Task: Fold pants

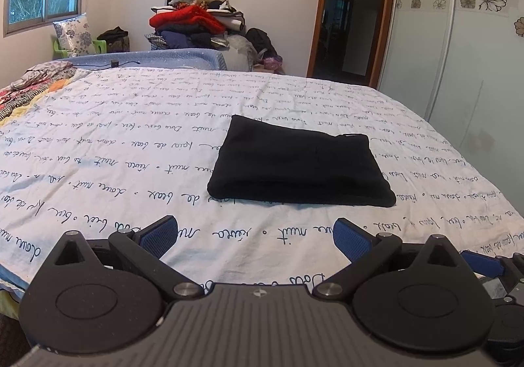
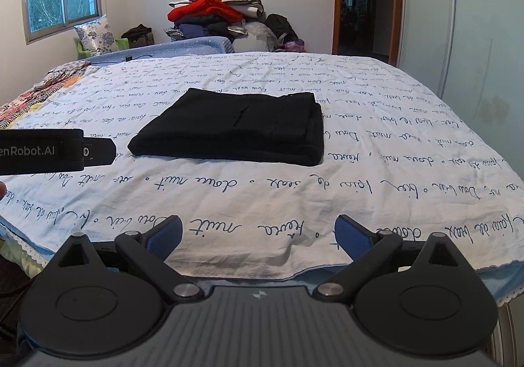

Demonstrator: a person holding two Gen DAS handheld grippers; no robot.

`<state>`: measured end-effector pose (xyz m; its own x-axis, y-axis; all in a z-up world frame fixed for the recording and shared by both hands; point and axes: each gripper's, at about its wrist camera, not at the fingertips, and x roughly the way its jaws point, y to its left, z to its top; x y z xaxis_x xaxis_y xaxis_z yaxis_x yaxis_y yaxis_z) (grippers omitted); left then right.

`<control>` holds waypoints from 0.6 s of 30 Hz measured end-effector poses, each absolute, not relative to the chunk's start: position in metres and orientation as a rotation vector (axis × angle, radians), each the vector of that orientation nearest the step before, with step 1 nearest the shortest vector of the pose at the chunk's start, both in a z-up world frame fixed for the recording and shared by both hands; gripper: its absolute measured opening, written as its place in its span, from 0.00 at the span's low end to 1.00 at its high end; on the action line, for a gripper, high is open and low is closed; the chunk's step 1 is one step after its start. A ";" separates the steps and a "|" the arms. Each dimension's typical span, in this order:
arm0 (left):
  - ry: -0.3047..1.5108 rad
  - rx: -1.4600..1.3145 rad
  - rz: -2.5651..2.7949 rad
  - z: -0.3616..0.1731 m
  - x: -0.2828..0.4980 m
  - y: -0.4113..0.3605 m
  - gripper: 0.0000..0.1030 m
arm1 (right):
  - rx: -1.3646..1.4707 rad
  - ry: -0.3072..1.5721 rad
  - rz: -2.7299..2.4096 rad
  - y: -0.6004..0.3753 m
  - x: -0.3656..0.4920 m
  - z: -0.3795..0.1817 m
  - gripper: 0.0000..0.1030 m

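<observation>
Black pants lie folded into a flat rectangle on the white bedsheet with blue script; they also show in the right wrist view. My left gripper is open and empty, held over the sheet near the bed's front edge, short of the pants. My right gripper is open and empty, also near the front edge, with the pants ahead and slightly left. The left gripper's body shows at the left of the right wrist view.
A tall pile of clothes stands beyond the bed's far end. Patterned bedding lies at the bed's left side. A wardrobe runs along the right. An open doorway is at the back.
</observation>
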<state>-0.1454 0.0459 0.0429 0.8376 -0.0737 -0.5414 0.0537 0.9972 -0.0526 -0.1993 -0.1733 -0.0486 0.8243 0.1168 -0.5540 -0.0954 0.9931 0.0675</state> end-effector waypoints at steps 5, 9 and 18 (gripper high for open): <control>0.571 -0.028 -0.069 0.043 -0.146 0.044 0.99 | 0.056 0.603 0.114 -0.176 -0.199 -0.051 0.97; 0.577 -0.027 -0.077 0.043 -0.147 0.044 0.99 | 0.057 0.607 0.116 -0.176 -0.199 -0.052 0.97; 0.541 -0.061 -0.131 0.046 -0.152 0.046 0.99 | 0.058 0.614 0.119 -0.175 -0.199 -0.053 0.97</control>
<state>-0.1521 0.0461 0.0459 0.8489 -0.1405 -0.5096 0.1085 0.9898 -0.0922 -0.1986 -0.1752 -0.0526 0.8105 0.1289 -0.5714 -0.0942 0.9915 0.0901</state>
